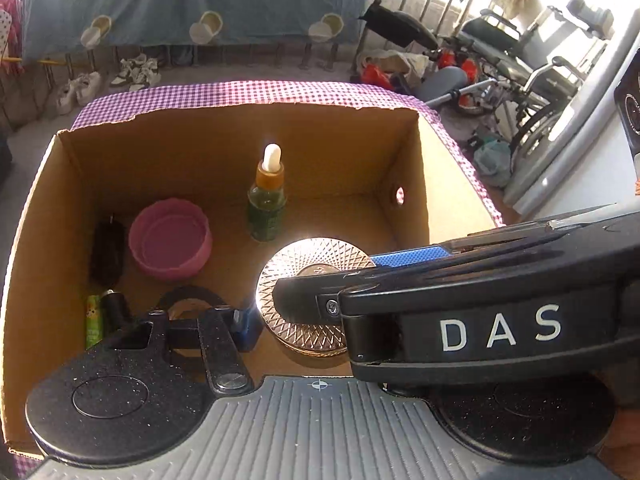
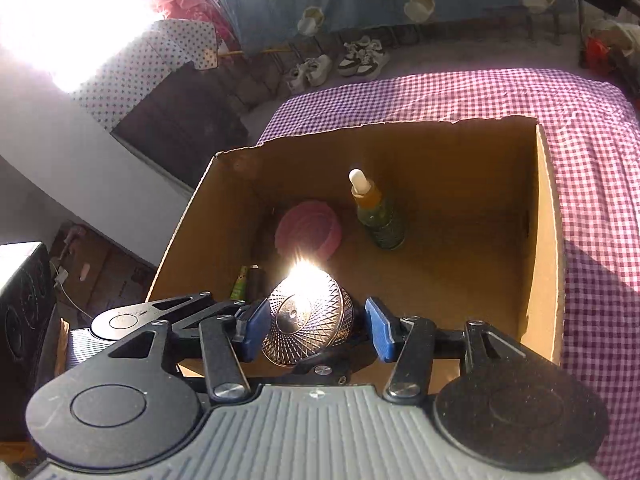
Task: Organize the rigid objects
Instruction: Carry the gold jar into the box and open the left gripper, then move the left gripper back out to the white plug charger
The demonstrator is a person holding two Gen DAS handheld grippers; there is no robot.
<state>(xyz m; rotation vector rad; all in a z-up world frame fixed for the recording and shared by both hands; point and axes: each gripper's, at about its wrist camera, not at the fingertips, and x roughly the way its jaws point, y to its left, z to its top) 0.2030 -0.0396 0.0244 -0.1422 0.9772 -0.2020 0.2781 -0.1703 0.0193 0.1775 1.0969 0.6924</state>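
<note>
1. Your right tongs [image 2: 314, 330]: blue pads spread apart, one on each side of the round metal tin [image 2: 306, 320]; whether either pad touches it cannot be told.
2. Your left tongs [image 1: 308, 292]: one blue pad sits at the tin's left edge, and the other finger reaches across the lid; whether they clamp the tin cannot be told.
3. Round metal tin [image 1: 304, 292]: patterned lid with sun glare, low inside the cardboard box [image 1: 240, 136], near the front wall.
4. Dropper bottle [image 1: 267, 196]: upright, behind the tin, white bulb on top.
5. Pink bowl [image 1: 170, 240]: left of the bottle, on the box floor.
6. Green tube [image 1: 93, 320] and dark items: by the box's left wall.
7. Checked cloth [image 2: 560, 120]: covers the desk under the box.
</note>
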